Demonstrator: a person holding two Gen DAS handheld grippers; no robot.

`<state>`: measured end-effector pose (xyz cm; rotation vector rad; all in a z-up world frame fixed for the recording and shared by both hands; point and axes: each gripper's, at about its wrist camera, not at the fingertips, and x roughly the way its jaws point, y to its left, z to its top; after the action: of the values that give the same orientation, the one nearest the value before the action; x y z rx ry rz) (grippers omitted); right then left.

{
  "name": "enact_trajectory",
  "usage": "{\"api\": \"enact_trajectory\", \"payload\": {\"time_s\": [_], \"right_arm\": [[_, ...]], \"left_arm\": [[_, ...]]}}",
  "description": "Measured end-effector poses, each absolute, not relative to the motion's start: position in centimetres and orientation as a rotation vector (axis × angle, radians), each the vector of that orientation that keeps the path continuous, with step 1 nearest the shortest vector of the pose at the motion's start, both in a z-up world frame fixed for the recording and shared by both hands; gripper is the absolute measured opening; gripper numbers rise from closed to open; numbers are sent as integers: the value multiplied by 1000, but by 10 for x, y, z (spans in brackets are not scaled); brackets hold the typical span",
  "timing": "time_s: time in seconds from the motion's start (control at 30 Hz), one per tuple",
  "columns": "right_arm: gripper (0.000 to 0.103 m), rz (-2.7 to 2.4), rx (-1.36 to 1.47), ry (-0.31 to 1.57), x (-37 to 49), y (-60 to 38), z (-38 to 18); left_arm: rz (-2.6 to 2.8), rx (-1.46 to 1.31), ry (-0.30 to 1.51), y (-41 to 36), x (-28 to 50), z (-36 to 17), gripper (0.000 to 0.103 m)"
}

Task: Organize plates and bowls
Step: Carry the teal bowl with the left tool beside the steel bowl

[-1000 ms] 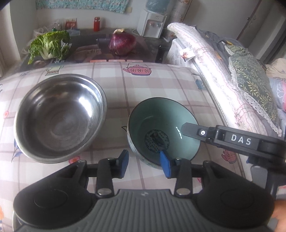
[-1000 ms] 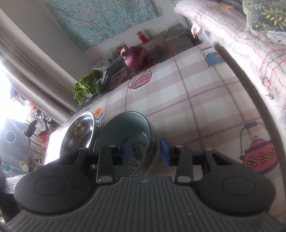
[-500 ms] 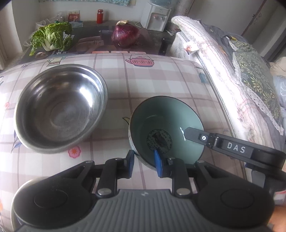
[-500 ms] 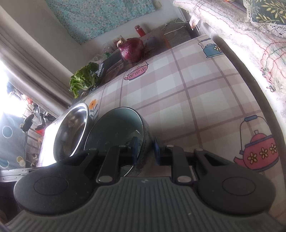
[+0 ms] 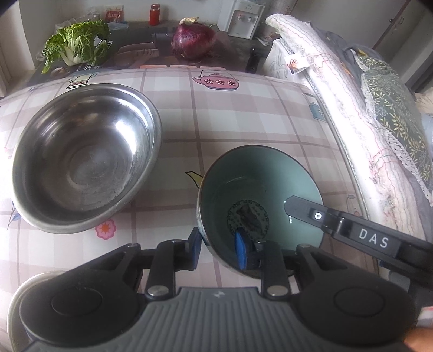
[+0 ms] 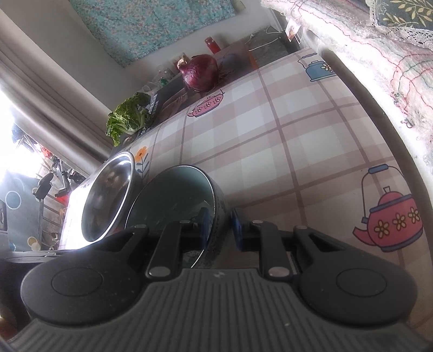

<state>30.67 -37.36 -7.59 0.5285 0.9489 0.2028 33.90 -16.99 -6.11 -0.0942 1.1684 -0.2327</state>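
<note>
my left claw [image 5: 217,247] straddles the near wall of the green bowl [image 5: 259,186], one blue pad outside the rim and the other inside against the glazed wall; whether the pads actually press the wall i cannot tell. my right claw [image 6: 220,230] straddles the same bowl's right-hand wall, one pad inside, one outside, and again i cannot tell if it is pinched tight. in the left wrist view the right claw's black finger, lettered "das", reaches in over the bowl's right rim. the green bowl sits on the bench [image 5: 243,113], which wears a checked cloth printed with teapots and flowers, and it has a dark round motif at the bottom. the steel bowl [image 5: 84,157] stands to its left, near but apart in the left wrist view; in the right wrist view [image 6: 108,195] their rims overlap and i cannot tell if they touch. at the far edge of the bench, on a darker surface, lie a red onion [image 5: 193,40] and a leafy cabbage [image 5: 77,47], with a red jar [image 5: 154,14] behind them and a white water dispenser [image 5: 240,16] further right. along the right side runs a rolled quilt [image 5: 338,108] with a dark leaf-patterned cushion [image 5: 392,113] beside it, close against the bench edge near the green bowl.
</note>
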Motion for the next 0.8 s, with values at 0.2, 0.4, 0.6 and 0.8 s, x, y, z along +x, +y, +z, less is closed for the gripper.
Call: {"api": "enact_trajectory", "payload": {"time_s": [0.2,0.4,0.6,0.8], "right_arm": [[18,194,518,949,309,-370,-78],[18,191,493,940,308,-366,-76],[18,192,483,928,309,-365,-71],[18,193,478,916,307,-365,-64]], "left_arm": [[-231,-81,1161,-172,339,-62,26],[-227,-54,1136,-174,335,-56,26],[-229,-51,1117,-174,333,-51,27],[-230,-53,1097,-173,332,-43,27]]}}
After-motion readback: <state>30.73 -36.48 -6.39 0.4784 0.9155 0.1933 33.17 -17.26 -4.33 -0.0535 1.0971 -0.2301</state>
